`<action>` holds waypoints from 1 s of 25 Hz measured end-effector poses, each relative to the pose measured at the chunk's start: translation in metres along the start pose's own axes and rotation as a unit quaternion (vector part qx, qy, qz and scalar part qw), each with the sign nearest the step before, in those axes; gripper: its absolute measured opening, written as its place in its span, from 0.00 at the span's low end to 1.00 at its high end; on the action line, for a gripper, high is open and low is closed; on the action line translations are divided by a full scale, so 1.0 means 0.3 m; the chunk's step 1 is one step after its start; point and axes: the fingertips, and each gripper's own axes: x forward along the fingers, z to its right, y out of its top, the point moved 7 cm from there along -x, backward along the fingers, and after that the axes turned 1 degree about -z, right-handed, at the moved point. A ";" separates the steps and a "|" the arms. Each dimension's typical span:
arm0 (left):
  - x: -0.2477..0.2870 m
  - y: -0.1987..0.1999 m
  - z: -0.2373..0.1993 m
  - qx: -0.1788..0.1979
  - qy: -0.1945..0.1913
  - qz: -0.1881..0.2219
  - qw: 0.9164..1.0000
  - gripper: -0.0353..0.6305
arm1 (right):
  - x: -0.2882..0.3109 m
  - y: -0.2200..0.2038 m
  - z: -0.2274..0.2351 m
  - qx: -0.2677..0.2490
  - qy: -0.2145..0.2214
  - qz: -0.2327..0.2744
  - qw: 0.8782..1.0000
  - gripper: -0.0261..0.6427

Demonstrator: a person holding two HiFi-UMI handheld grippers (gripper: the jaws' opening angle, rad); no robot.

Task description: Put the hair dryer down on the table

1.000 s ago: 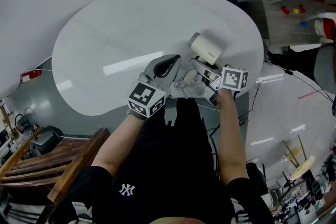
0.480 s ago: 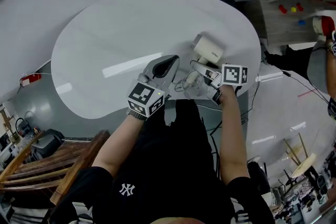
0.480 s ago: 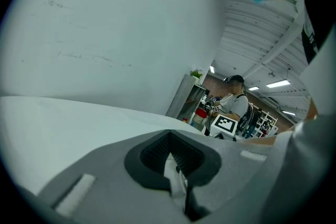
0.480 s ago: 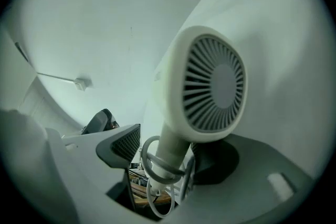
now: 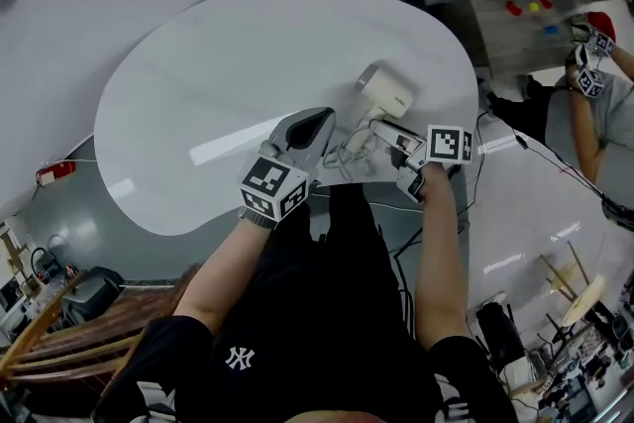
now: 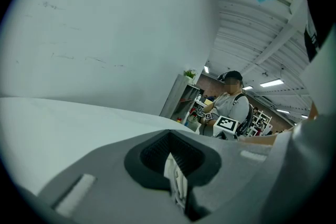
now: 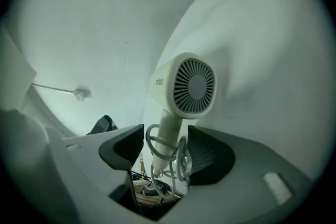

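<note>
One hair dryer [image 5: 384, 94], one table [image 5: 228, 54], two grippers [image 5: 315, 128] [image 5: 382, 134].

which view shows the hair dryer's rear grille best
The right gripper view: the hair dryer fills the middle, its rear grille facing the camera. The head view shows it small, from above. The left gripper view doesn't show it.

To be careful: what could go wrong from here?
The jaws of the right gripper have just been opening, with the hair dryer handle and cord loops between them; pulling back may snag a loop. The left gripper seems shut on the cord and could drag the dryer off the table.
</note>
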 end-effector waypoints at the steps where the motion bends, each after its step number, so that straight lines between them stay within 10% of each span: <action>1: -0.004 -0.002 0.007 0.001 -0.002 0.000 1.000 0.05 | -0.011 -0.008 -0.003 -0.002 -0.002 0.004 1.000 0.46; 25: -0.337 0.006 0.158 0.015 -0.054 0.016 0.998 0.05 | -0.085 -0.311 -0.467 -0.187 -0.035 0.183 0.964 0.07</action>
